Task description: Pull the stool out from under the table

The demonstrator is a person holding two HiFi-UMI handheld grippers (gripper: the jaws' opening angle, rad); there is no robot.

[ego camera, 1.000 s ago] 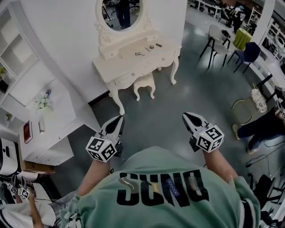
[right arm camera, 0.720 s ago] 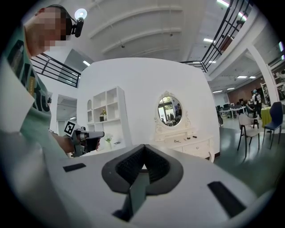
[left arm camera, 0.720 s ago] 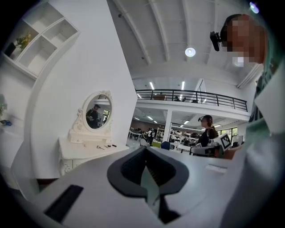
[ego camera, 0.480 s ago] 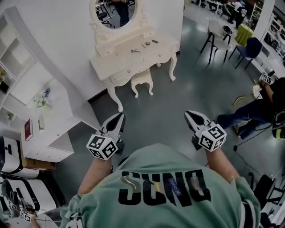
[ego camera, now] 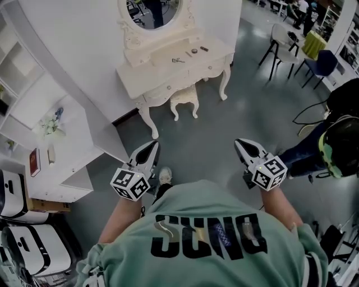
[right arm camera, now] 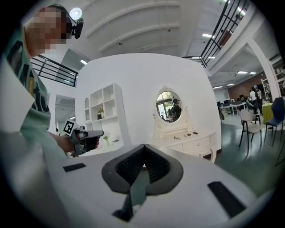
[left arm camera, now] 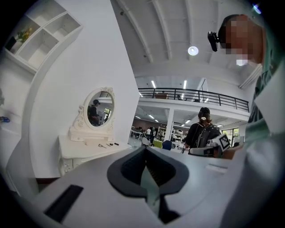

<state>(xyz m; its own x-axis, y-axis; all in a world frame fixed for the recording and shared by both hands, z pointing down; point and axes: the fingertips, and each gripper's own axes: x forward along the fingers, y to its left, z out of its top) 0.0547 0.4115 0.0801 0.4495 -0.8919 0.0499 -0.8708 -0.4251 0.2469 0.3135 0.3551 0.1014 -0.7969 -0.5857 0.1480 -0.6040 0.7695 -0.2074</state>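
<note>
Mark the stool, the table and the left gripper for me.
stool (ego camera: pixel 184 97): head view, front of its seat.
table (ego camera: pixel 164 74): head view, bare part of its top.
left gripper (ego camera: pixel 152 146): head view, tips of its shut jaws.

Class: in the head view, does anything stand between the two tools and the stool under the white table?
Nothing visible does. Only bare floor separates the left tool and right tool from the stool under the table.

A white dressing table (ego camera: pixel 162 73) is standing on the grey floor (ego camera: pixel 224 132) against the far wall, carrying an oval mirror (ego camera: pixel 152 12) and a few small dark items (ego camera: pixel 194 51). A white stool (ego camera: pixel 184 98) is sitting on the floor, tucked partly under it.
</note>
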